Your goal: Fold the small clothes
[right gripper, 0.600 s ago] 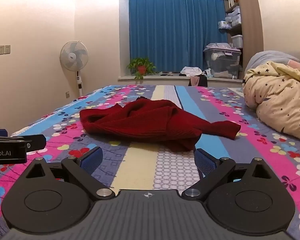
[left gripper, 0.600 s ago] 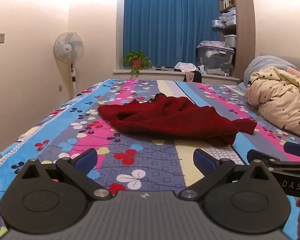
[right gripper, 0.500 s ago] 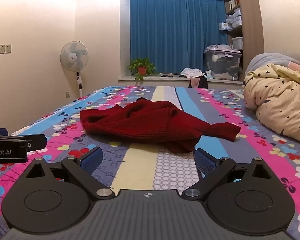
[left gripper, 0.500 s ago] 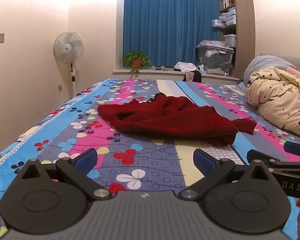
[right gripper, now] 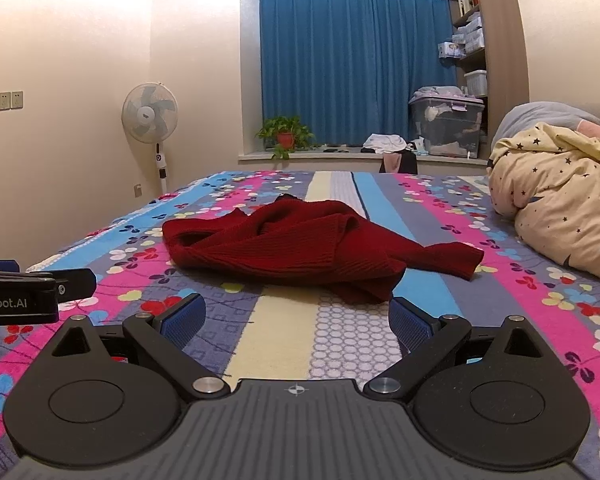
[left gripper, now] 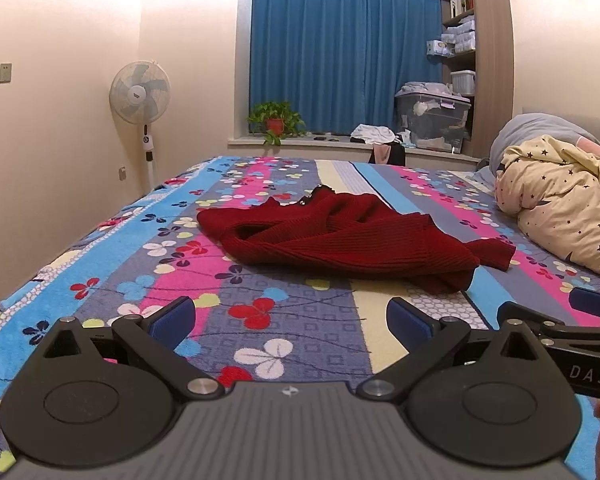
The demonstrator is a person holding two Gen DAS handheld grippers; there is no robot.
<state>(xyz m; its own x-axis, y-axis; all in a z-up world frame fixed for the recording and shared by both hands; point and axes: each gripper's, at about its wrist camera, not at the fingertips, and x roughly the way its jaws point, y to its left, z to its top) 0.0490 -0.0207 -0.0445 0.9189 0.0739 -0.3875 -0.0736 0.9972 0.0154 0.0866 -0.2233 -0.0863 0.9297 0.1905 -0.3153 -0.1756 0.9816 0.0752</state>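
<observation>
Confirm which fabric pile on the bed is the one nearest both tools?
The crumpled dark red knit sweater mid-bed, directly ahead of both tools; the cream star-print duvet is bunched at the right edge.

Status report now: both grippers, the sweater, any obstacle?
Left gripper, right gripper: jaws open, empty. Red sweater crumpled on bed, untouched. Nothing in between.

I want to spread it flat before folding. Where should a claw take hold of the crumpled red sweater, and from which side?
Probably the sleeve end of the red sweater lying flat toward the star quilt: a thin loose edge, clear of the bunched middle. Bring the open right claw in low from the near side.
</observation>
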